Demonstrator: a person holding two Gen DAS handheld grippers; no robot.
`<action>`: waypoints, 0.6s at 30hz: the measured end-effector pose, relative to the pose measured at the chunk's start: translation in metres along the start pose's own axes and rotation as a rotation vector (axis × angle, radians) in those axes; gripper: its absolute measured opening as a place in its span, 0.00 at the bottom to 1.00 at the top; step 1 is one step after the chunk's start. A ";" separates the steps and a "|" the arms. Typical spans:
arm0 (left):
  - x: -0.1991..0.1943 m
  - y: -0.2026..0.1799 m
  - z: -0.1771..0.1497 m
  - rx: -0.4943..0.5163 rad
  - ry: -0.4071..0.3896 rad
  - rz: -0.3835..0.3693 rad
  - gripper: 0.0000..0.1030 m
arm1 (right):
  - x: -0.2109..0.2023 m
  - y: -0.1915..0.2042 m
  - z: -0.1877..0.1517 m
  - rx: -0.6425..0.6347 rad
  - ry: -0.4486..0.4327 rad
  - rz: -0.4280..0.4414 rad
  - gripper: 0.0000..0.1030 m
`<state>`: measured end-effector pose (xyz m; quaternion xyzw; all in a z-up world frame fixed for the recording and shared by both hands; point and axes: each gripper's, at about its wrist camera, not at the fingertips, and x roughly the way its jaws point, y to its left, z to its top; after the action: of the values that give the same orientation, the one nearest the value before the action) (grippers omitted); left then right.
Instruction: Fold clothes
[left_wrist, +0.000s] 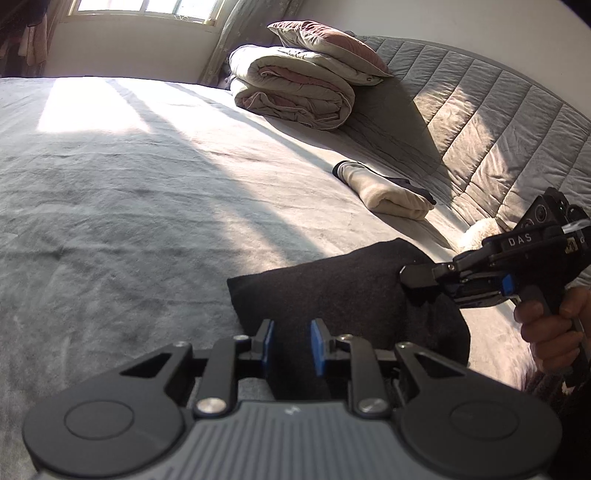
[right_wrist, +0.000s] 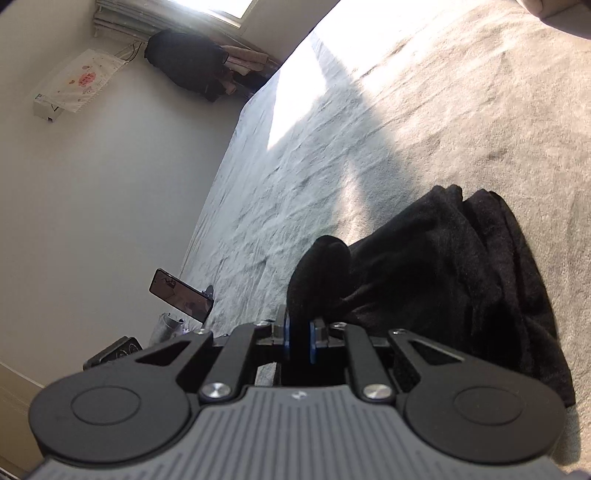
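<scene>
A black garment (left_wrist: 332, 288) lies folded into a thick bundle on the grey bed cover (left_wrist: 147, 203). My left gripper (left_wrist: 291, 343) is at its near edge, and black cloth fills the narrow gap between the blue pads. My right gripper (left_wrist: 413, 280), held by a person's hand (left_wrist: 546, 332), bites the garment's right end. In the right wrist view the right gripper (right_wrist: 299, 338) pinches a bulging fold of the black garment (right_wrist: 461, 277) tight between its pads. The rest of the cloth trails off to the right over the bed.
A folded cream garment (left_wrist: 395, 192) lies near the quilted headboard (left_wrist: 498, 122). A folded quilt (left_wrist: 295, 96) with a pillow (left_wrist: 325, 44) on top sits at the far end. A phone (right_wrist: 181, 295) stands beside the bed's edge near the wall (right_wrist: 110, 166).
</scene>
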<state>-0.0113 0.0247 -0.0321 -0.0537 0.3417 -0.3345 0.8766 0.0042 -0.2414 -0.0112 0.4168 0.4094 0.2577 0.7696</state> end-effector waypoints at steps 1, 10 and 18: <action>0.002 -0.005 0.000 0.021 -0.001 -0.010 0.21 | -0.003 -0.003 0.004 0.030 -0.003 0.013 0.12; 0.019 -0.033 -0.007 0.114 0.027 -0.080 0.21 | -0.038 -0.038 0.038 0.230 -0.084 0.010 0.15; 0.026 -0.042 -0.014 0.149 0.049 -0.082 0.21 | -0.036 -0.043 0.037 0.196 -0.085 -0.169 0.39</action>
<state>-0.0291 -0.0217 -0.0440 0.0058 0.3349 -0.3960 0.8550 0.0186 -0.3062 -0.0207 0.4643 0.4334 0.1328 0.7609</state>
